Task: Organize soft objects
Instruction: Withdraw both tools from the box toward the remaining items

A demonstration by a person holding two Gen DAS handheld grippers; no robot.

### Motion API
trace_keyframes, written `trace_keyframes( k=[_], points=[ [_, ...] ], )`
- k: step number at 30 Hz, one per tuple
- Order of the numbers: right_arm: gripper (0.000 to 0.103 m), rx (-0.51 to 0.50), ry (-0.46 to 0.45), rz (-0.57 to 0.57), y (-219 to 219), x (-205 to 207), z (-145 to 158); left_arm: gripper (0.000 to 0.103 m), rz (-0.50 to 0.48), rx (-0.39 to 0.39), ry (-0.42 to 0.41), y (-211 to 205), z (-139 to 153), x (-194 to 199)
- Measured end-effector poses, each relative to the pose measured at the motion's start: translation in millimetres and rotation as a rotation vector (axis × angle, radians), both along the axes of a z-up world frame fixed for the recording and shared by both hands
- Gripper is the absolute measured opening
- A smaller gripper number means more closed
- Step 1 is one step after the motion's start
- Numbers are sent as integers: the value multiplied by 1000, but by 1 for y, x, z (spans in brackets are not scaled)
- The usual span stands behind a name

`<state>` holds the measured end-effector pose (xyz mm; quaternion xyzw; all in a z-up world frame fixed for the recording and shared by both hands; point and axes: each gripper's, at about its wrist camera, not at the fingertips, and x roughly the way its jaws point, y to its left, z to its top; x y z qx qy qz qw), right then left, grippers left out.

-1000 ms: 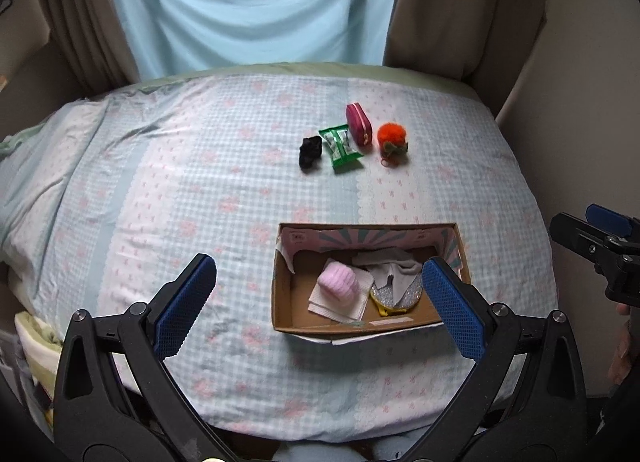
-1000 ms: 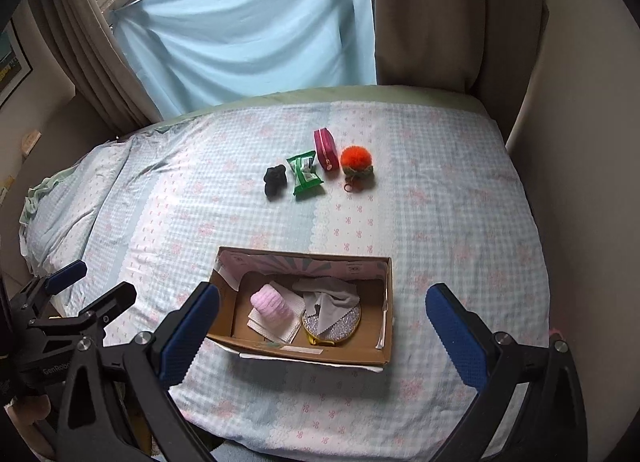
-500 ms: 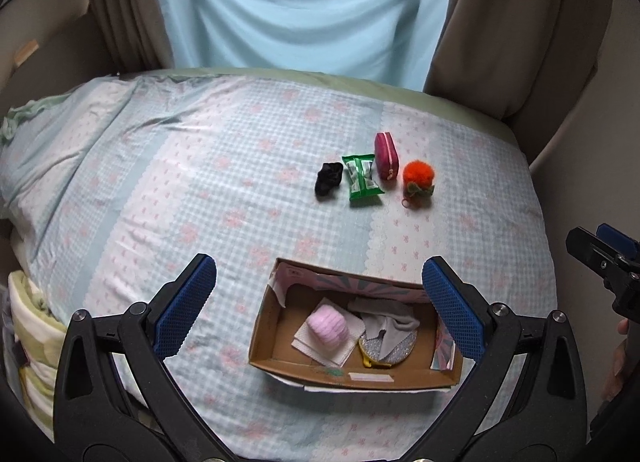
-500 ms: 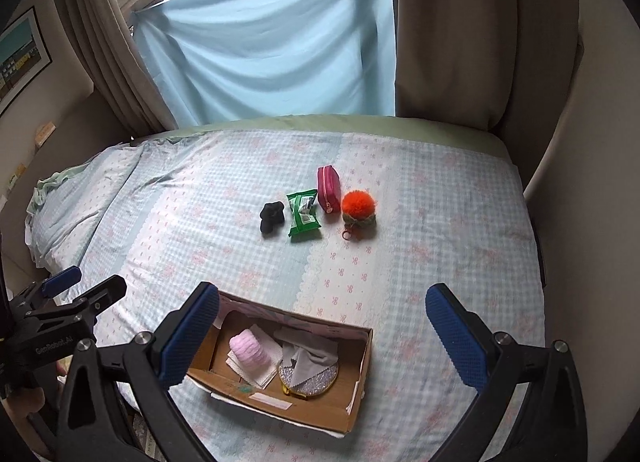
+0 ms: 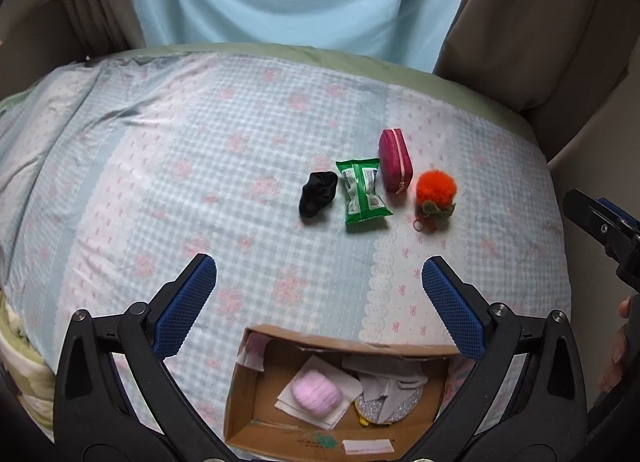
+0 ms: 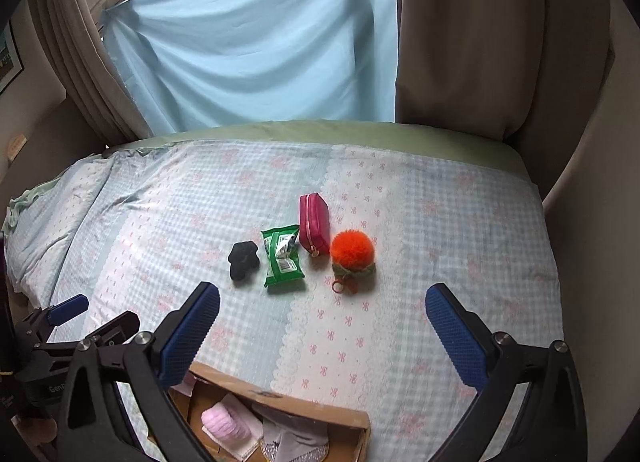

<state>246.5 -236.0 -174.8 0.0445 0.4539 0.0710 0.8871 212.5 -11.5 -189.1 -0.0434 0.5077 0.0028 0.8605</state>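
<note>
On the bed lie a black scrunchie, a green wipes packet, a magenta zip pouch and an orange pompom keyring in a row. A cardboard box near the front edge holds a pink knit piece, a white cloth, a grey cloth and a glittery round thing. My left gripper is open and empty above the box's far edge. My right gripper is open and empty, short of the row.
The checked bedspread covers the bed. A light blue curtain and brown drapes hang behind it. A wall runs along the bed's right side. The right gripper shows at the left view's right edge; the left gripper shows at the right view's left edge.
Both grippers have moved forward and tilted up over the bed. The box has slid toward the bottom of both views and the row of objects looks nearer. Both stay open.
</note>
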Motion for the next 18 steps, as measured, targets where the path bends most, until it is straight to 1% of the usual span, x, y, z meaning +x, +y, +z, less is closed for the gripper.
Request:
trace_keyframes(
  k=[6,11,16,18],
  points=[
    [103,-2,54,-1,13,74,-39,102,-20,4,65,7,-50,69],
    [102,-31,124,15,31,129,-83,102,-37,-9,129,14,-101,122],
    [102,-47,188,16,44,172,-127,102,-57,-19,197,17,-156,161],
    [97,-48,216,13,47,188,-147,100,-66,-28,220,17,-177,173]
  ],
)
